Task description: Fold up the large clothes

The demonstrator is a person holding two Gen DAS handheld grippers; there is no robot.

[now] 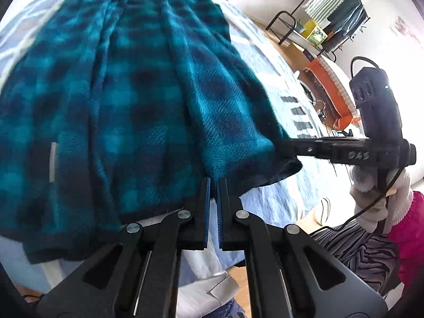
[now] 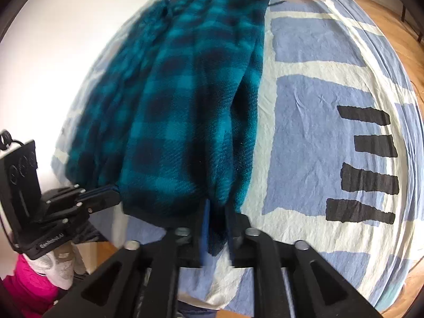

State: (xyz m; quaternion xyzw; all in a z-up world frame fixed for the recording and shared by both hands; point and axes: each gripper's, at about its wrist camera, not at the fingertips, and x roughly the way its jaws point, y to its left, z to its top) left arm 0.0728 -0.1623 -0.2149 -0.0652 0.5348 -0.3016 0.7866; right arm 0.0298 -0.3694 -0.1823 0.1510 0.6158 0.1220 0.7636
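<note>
A teal and navy checked fleece garment (image 1: 132, 92) lies lengthwise on the blue and white bed cover (image 1: 278, 198), with its dark hem nearest me. My left gripper (image 1: 215, 182) is shut on that hem; in the right wrist view its tips (image 2: 118, 197) pinch the garment's near left corner. My right gripper (image 2: 218, 212) has a thick fold of the fleece (image 2: 185, 106) between its jaws, which stand a little apart and do not visibly squeeze it. From the left wrist view the right gripper (image 1: 283, 145) reaches in under the garment's right edge.
Black bars (image 2: 365, 167) are printed on the bed cover (image 2: 318, 132) right of the garment. A gloved hand (image 1: 371, 206) with a pink sleeve (image 1: 413, 225) holds the right gripper. A clothes rack (image 1: 344, 13) and wooden floor (image 2: 397, 26) lie beyond the bed.
</note>
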